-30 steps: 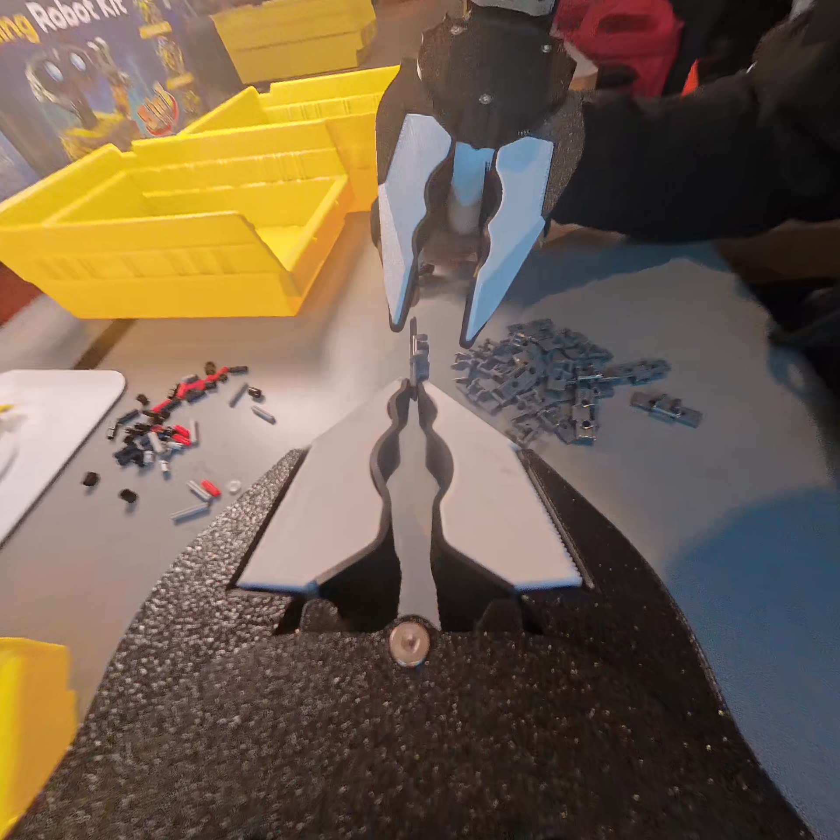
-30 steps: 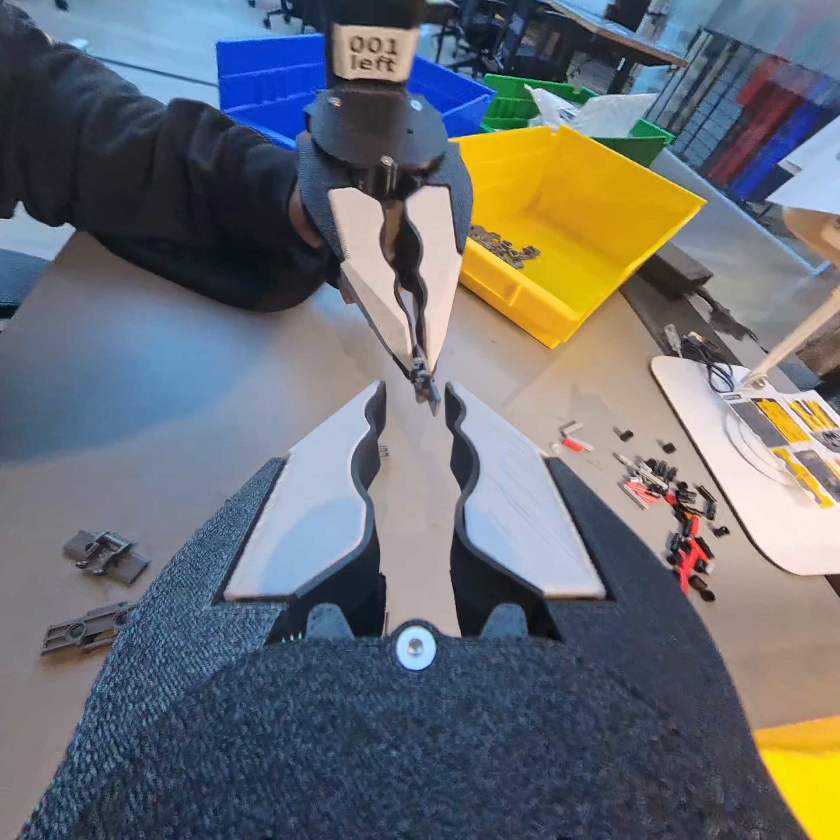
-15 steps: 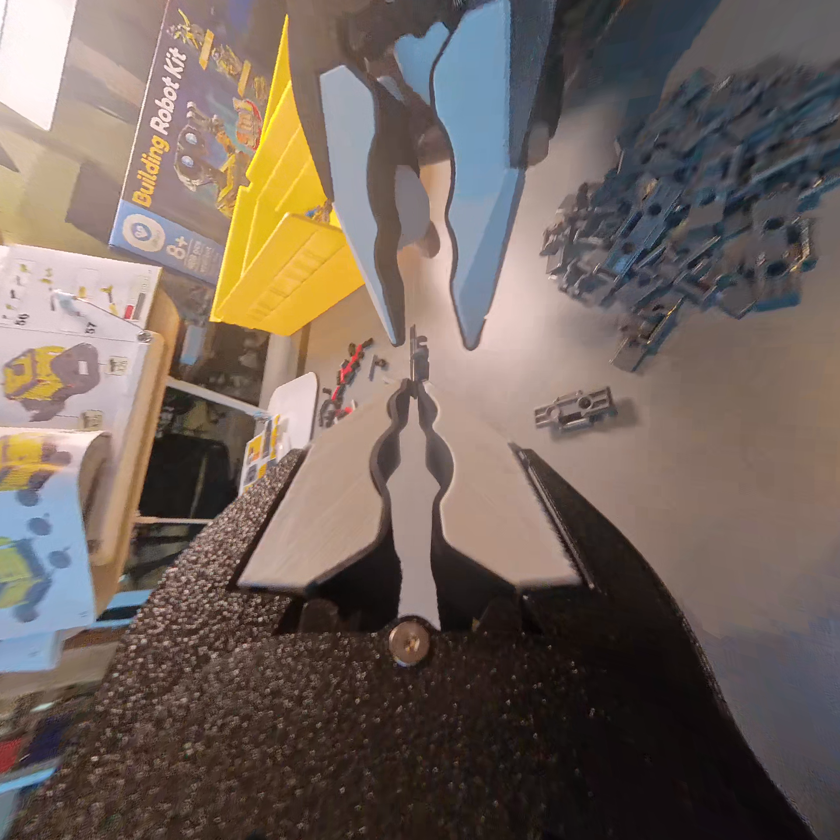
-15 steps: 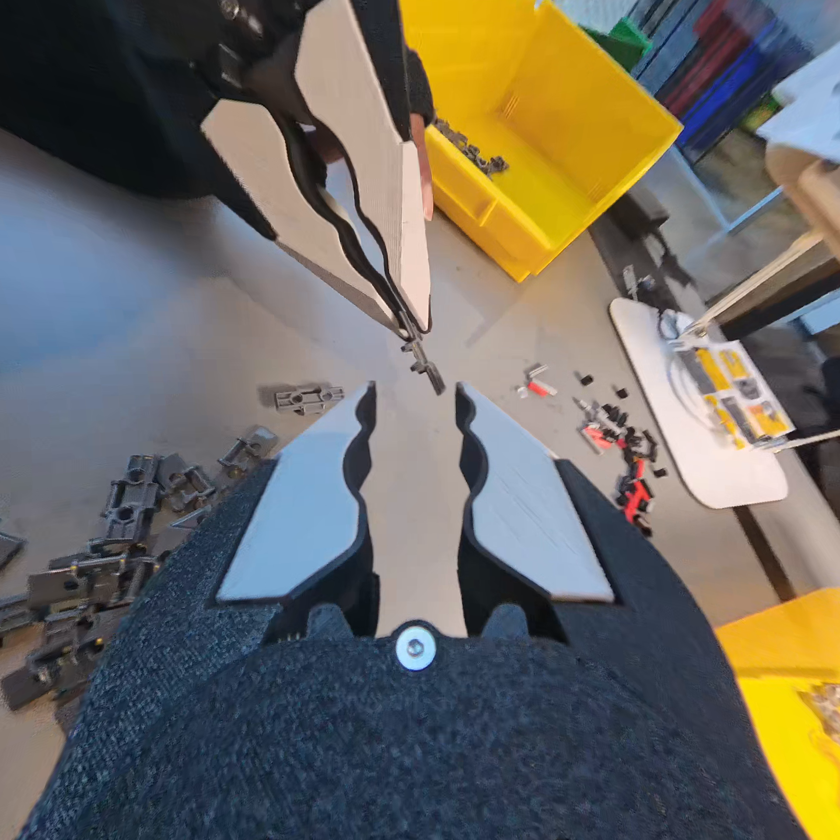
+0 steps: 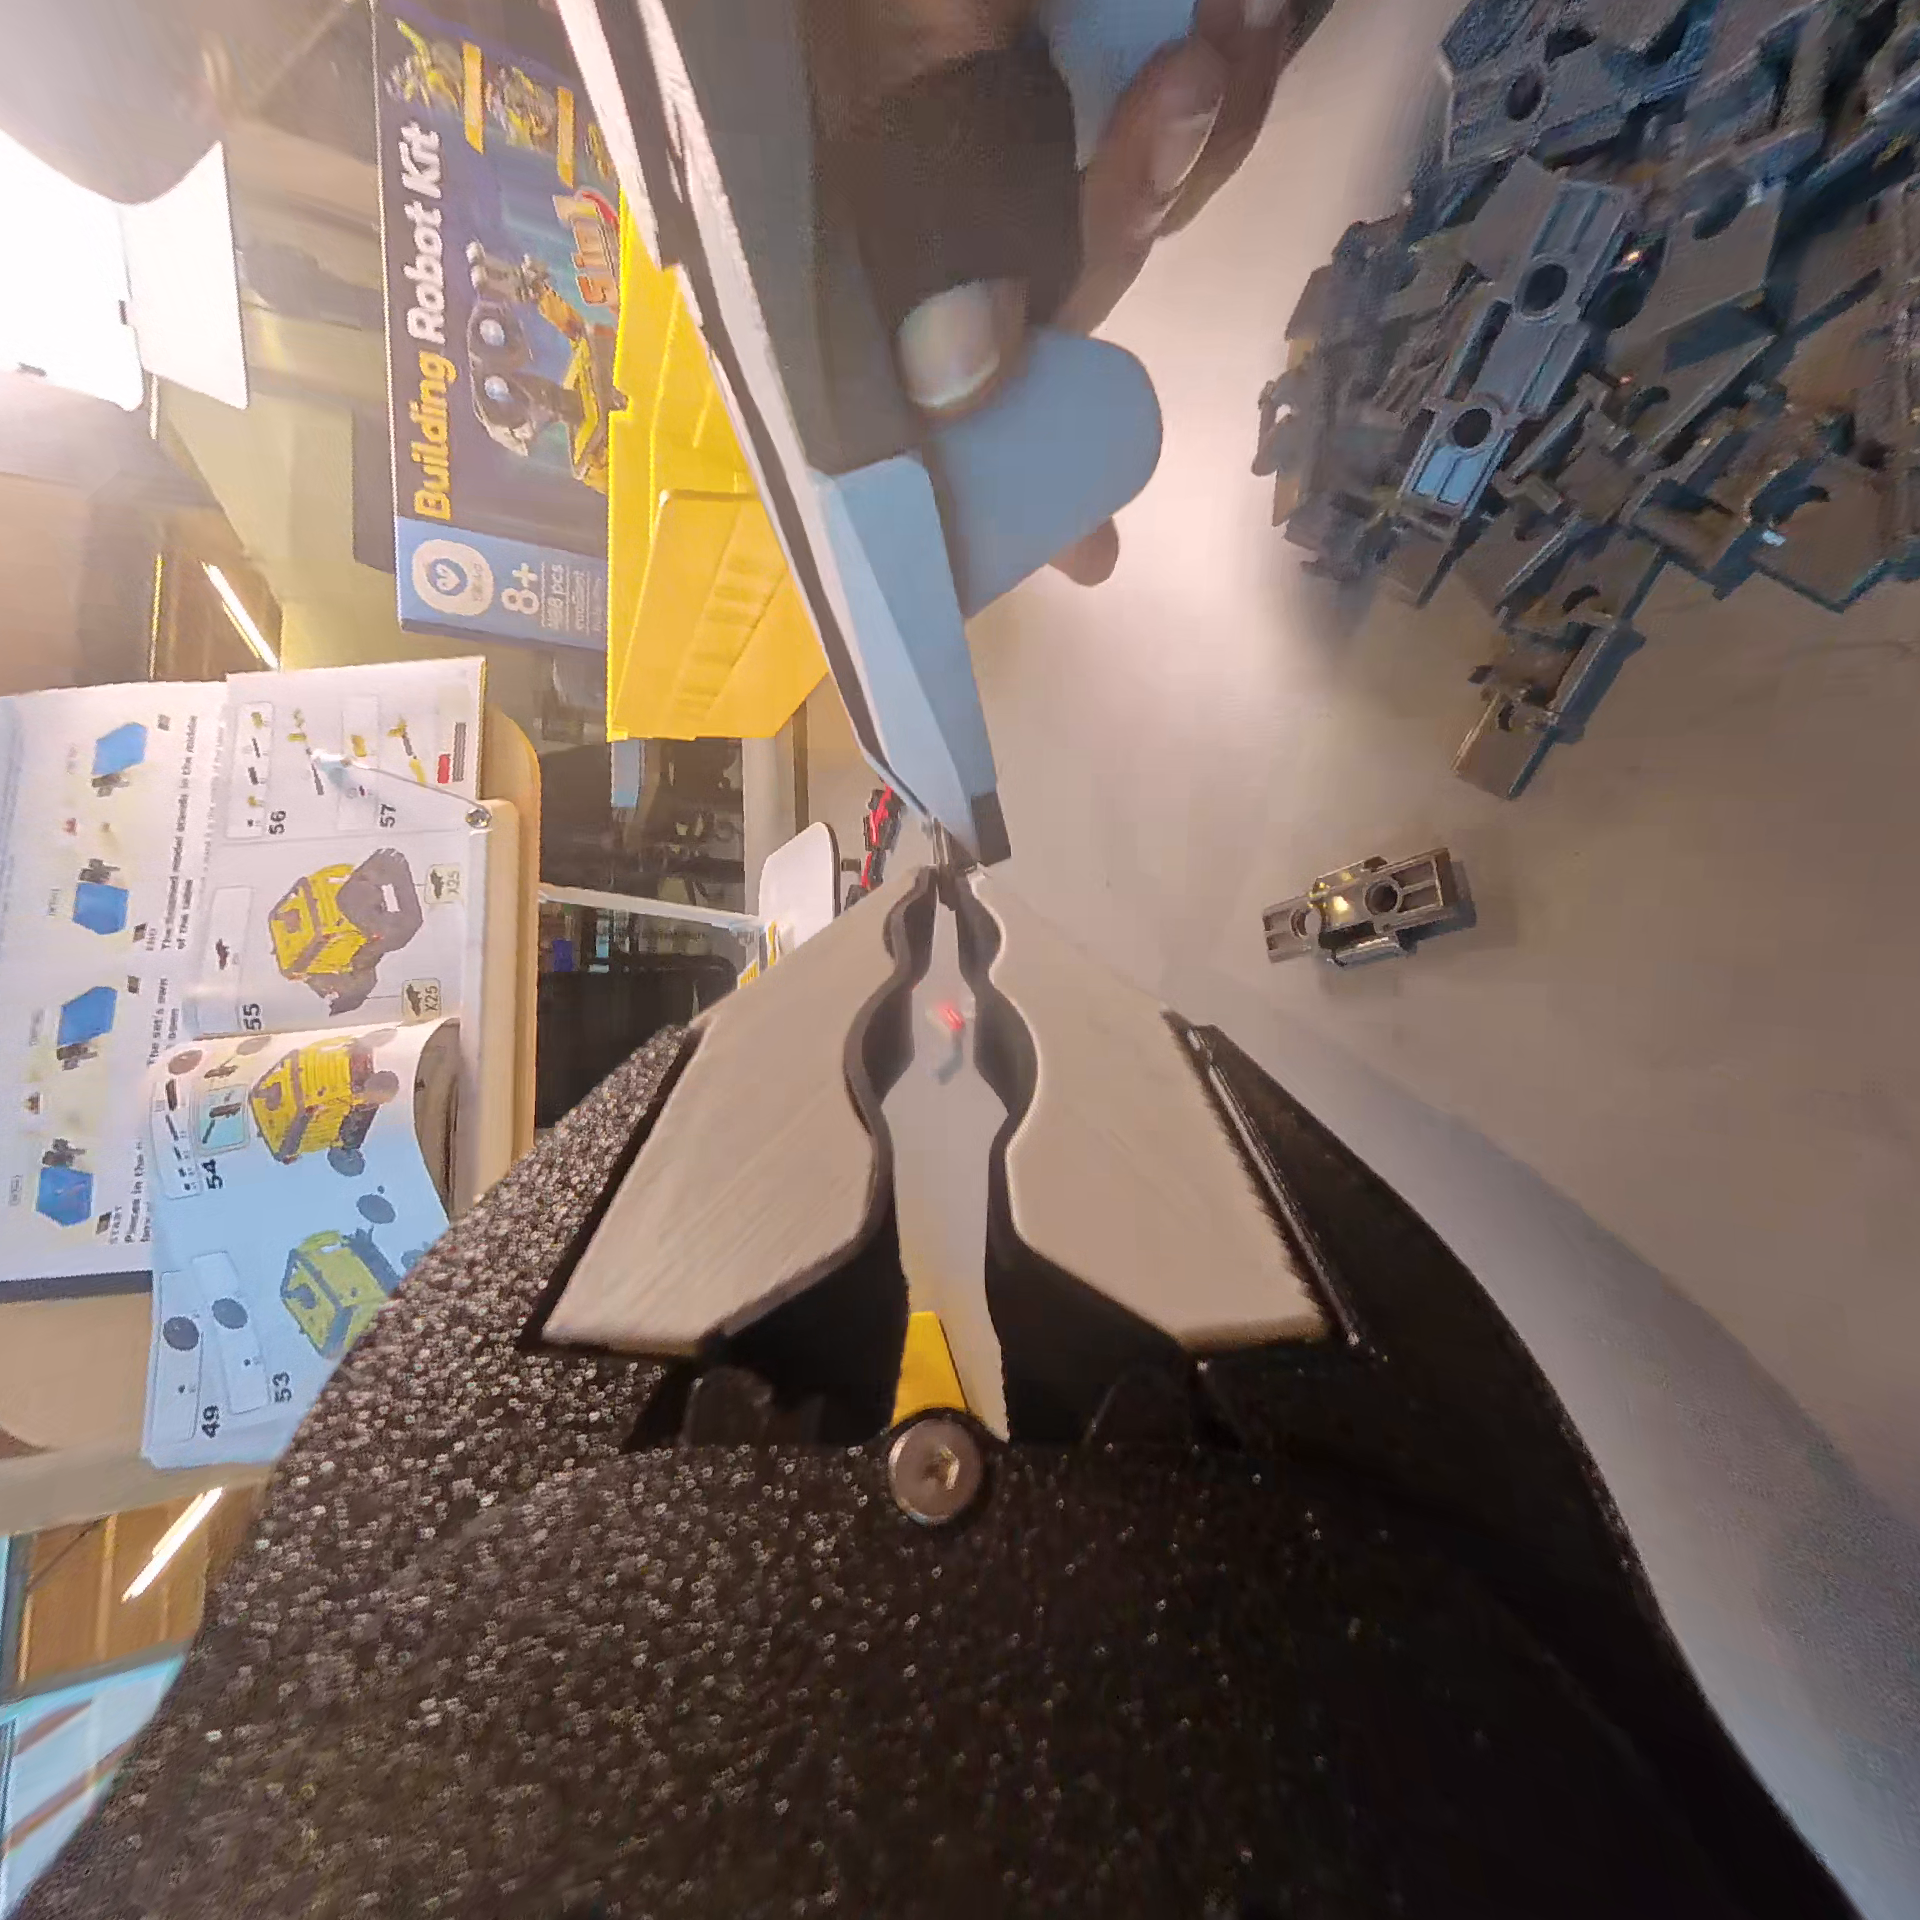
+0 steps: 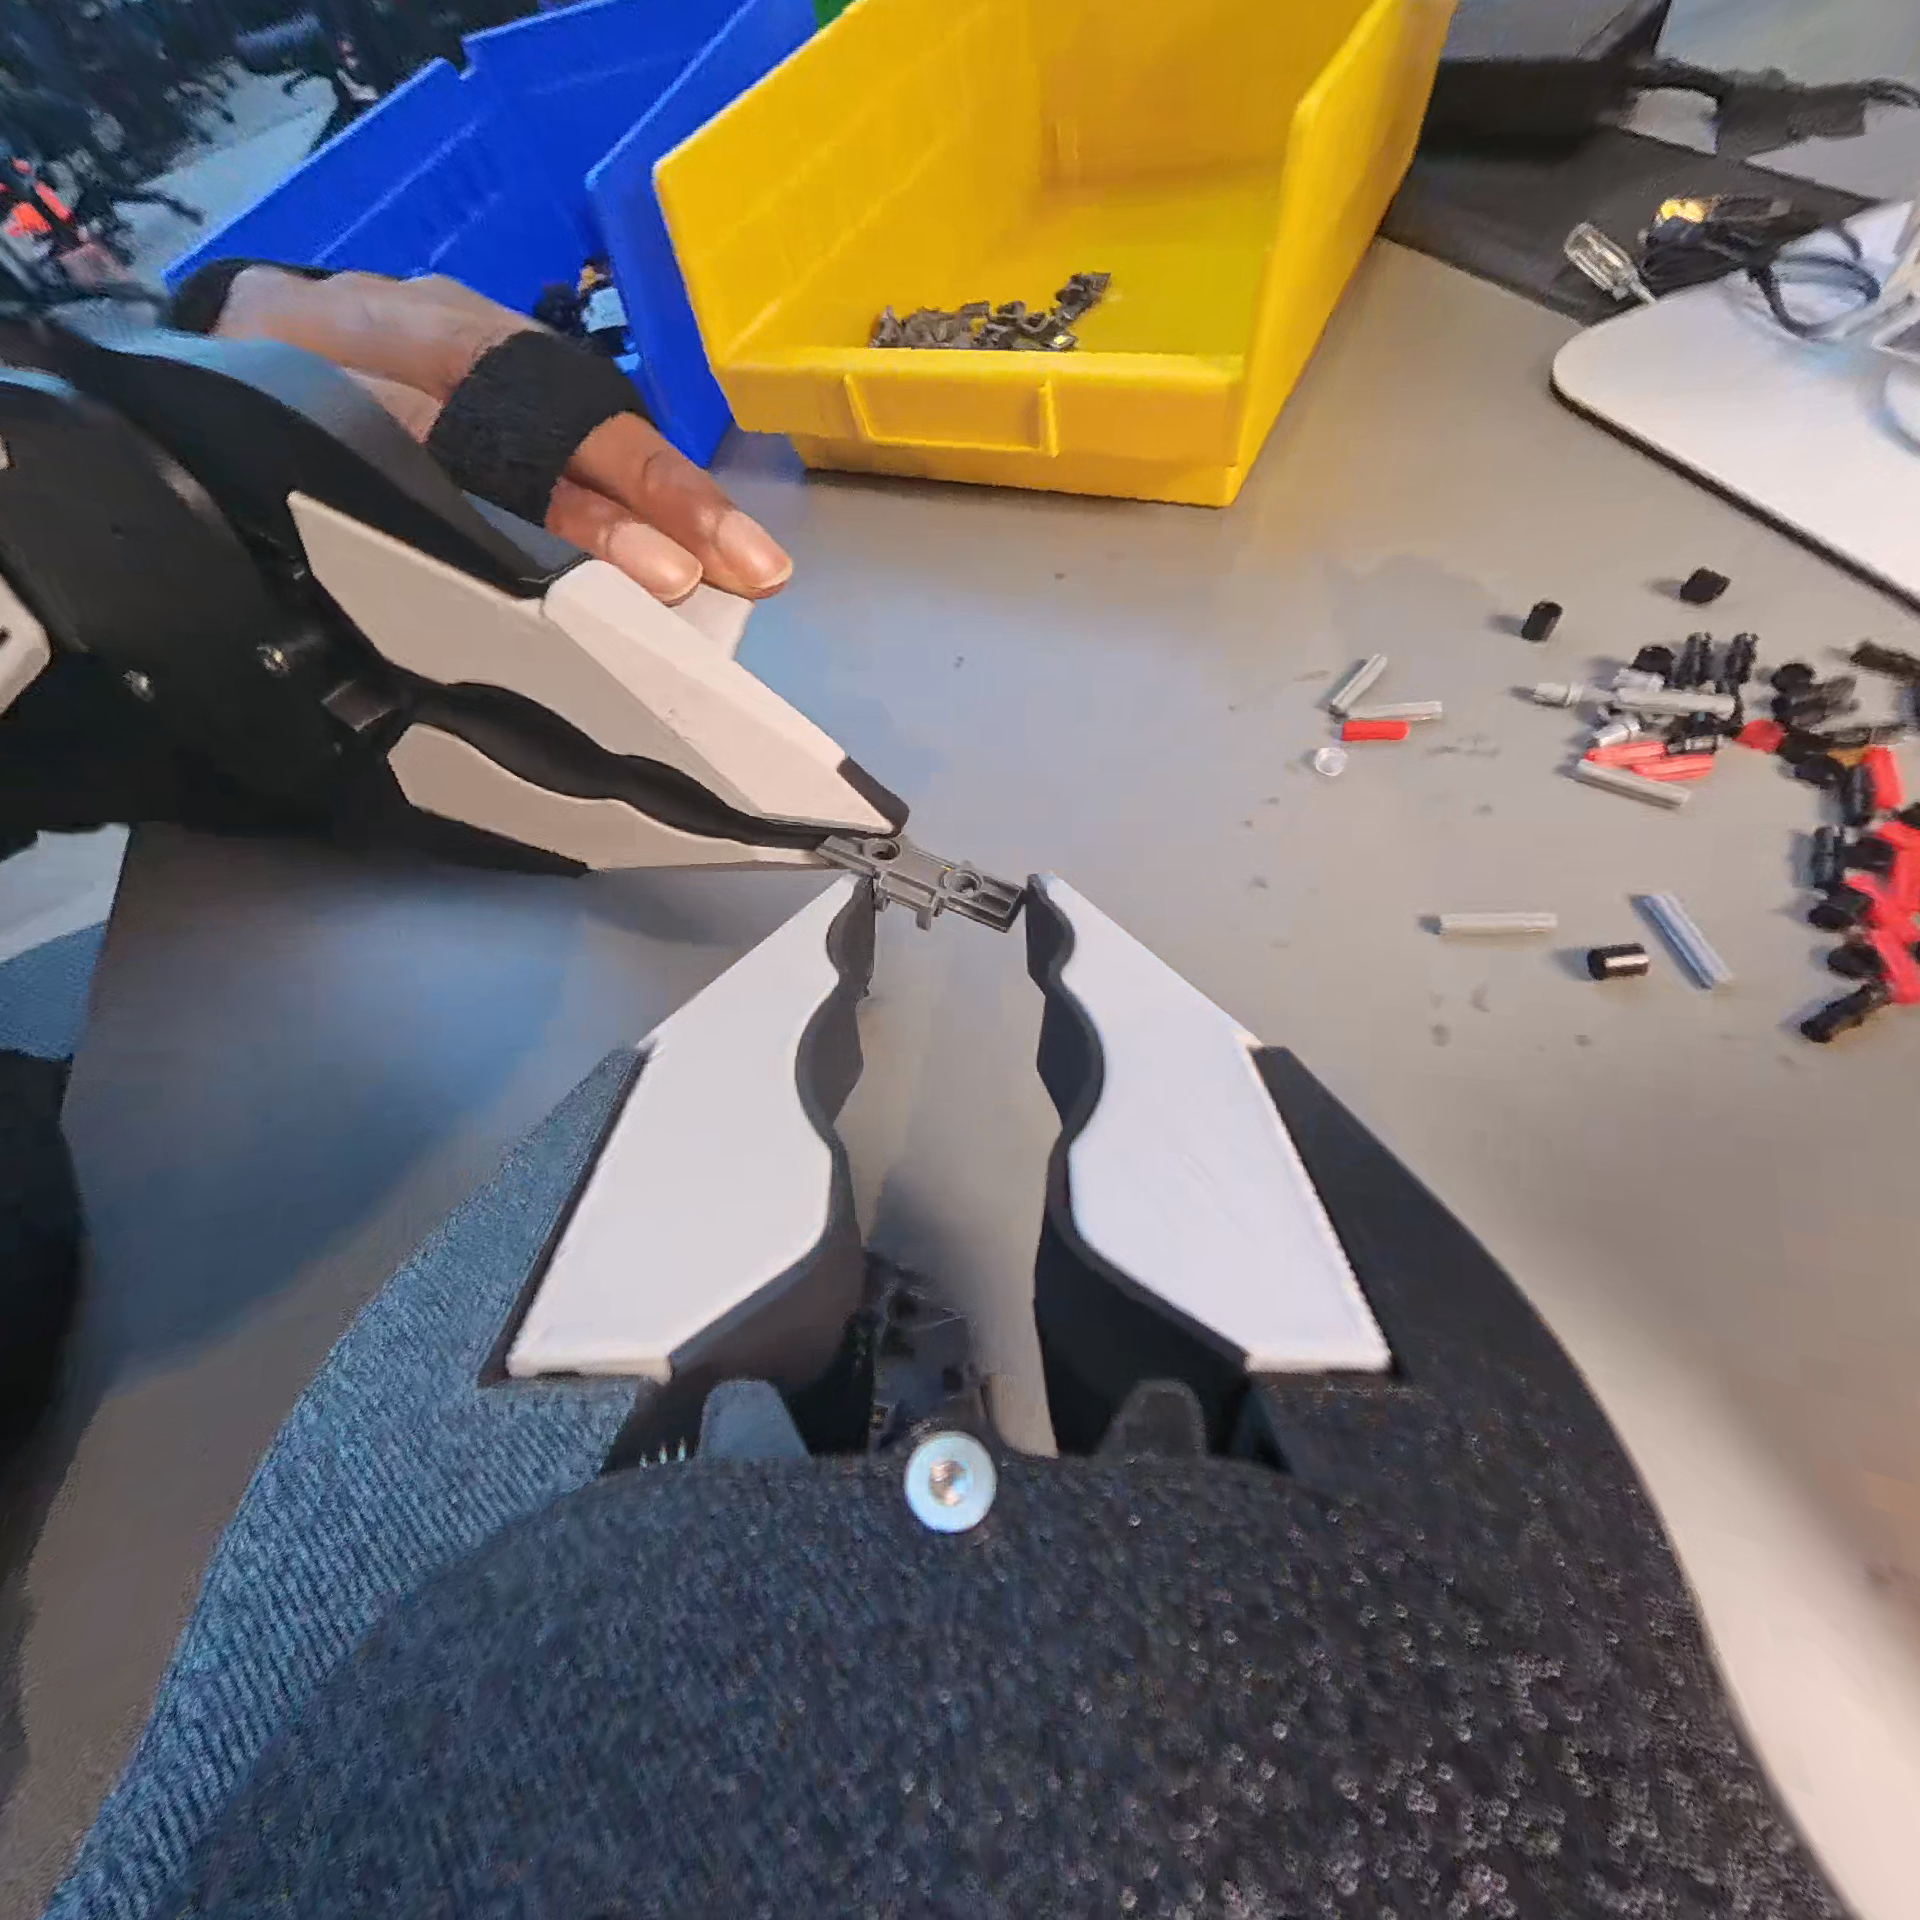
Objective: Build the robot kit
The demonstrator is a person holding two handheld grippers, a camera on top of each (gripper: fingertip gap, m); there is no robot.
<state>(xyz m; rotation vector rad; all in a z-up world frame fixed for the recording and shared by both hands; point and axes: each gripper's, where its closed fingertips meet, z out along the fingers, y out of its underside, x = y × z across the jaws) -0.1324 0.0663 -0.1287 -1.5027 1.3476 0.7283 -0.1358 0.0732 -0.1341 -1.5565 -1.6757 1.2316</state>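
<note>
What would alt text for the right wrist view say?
The left gripper, shut, holds a small grey track link between the open jaws of the right gripper. Behind sit a yellow bin and scattered red and black pins.

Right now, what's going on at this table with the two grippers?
A person holds a gripper in each hand over a grey table. The left gripper is shut on one end of a small dark grey link piece. The right gripper is open, its fingertips on either side of the piece's free end. A yellow bin holds similar pieces; small black, red and grey parts lie scattered at the right.
</note>
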